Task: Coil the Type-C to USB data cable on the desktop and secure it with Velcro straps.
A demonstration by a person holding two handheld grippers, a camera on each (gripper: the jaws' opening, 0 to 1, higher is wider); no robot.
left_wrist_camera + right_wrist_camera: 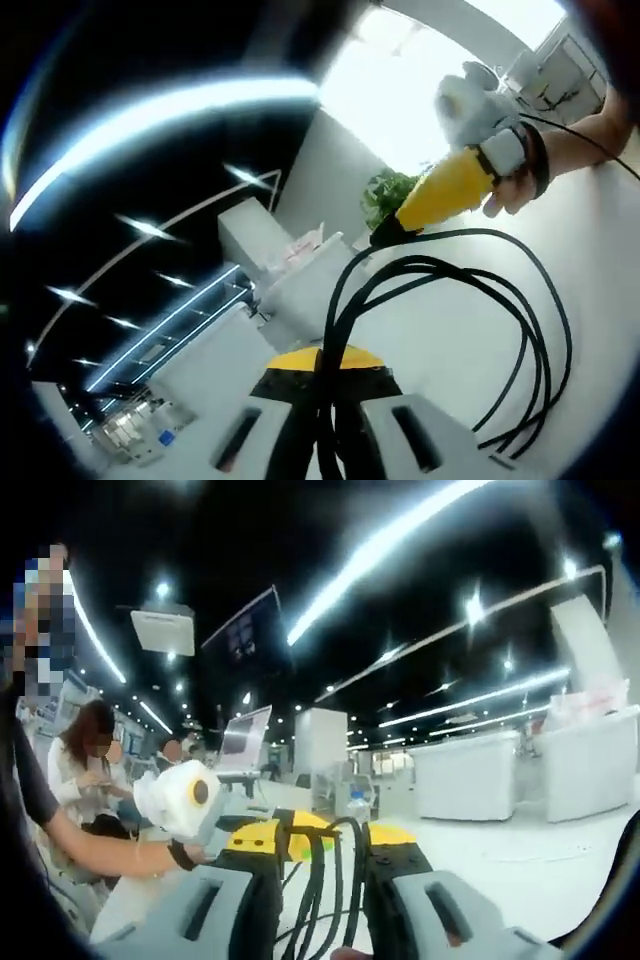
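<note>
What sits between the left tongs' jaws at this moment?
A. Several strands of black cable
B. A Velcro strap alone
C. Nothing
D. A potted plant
A: in the left gripper view, black cable strands run bunched down between the jaws of the left tongs, with the loops fanning out over the white desktop beyond.

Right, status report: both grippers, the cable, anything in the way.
Left gripper shut on black cable, coils hanging loose. Right gripper shut on the same strands. No strap on yet. Nothing in the way.
</note>
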